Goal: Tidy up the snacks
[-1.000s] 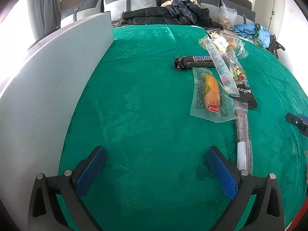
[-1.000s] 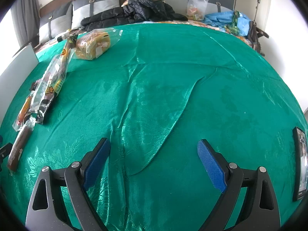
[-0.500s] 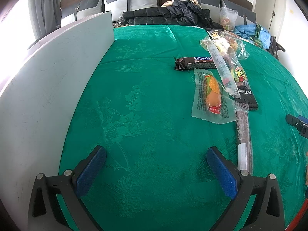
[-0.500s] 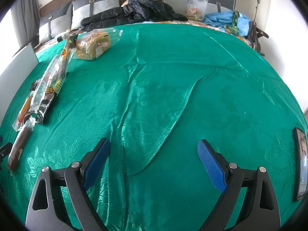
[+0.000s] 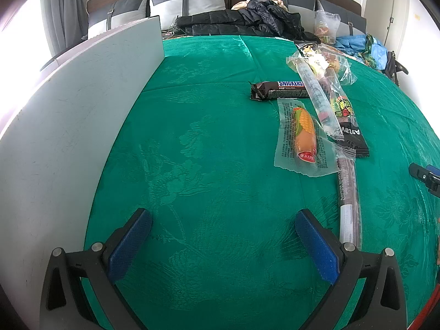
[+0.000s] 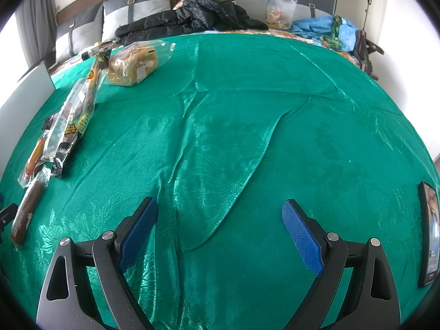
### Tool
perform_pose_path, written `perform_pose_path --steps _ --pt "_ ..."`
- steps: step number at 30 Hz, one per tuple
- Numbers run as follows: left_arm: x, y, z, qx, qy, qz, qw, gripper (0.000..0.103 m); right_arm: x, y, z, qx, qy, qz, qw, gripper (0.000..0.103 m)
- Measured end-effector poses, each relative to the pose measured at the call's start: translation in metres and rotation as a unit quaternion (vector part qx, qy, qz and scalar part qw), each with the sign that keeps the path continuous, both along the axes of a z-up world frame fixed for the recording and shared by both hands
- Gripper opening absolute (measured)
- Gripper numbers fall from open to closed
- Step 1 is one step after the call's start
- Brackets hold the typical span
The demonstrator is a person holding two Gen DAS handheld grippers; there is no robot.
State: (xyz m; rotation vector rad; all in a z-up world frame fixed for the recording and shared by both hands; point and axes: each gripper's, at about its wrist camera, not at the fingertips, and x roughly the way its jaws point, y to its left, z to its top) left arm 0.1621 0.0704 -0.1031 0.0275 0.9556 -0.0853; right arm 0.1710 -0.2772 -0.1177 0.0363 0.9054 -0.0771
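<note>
Snacks lie in a row on the green cloth. In the left wrist view I see a Snickers bar (image 5: 279,90), a corn sausage in a clear wrapper (image 5: 302,137), a long clear tube pack (image 5: 316,96), a black Astav pack (image 5: 348,121) and a brown stick (image 5: 348,192). My left gripper (image 5: 220,236) is open above bare cloth, left of the brown stick. In the right wrist view a bagged bread (image 6: 134,63) lies far left, with the black pack (image 6: 66,143) and brown stick (image 6: 27,211) nearer. My right gripper (image 6: 220,225) is open over wrinkled cloth, holding nothing.
A white-grey box wall (image 5: 68,126) stands along the left. A phone (image 6: 429,233) lies at the right edge of the cloth. Beyond the cloth are a black jacket (image 6: 198,16), pillows, a blue bag (image 6: 324,30) and a clear bag of snacks (image 6: 280,12). The cloth has a long fold (image 6: 242,176).
The left wrist view has shifted very slightly. The right gripper and the snacks have not moved.
</note>
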Motion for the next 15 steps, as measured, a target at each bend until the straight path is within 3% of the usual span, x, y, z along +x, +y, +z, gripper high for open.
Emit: perform_pose_path --steps 15 --pt "-0.0010 0.0012 0.0003 -0.001 -0.001 0.003 1.0000 0.103 0.0002 0.0002 -0.0001 0.000 0.000 0.000 1.000 0.094"
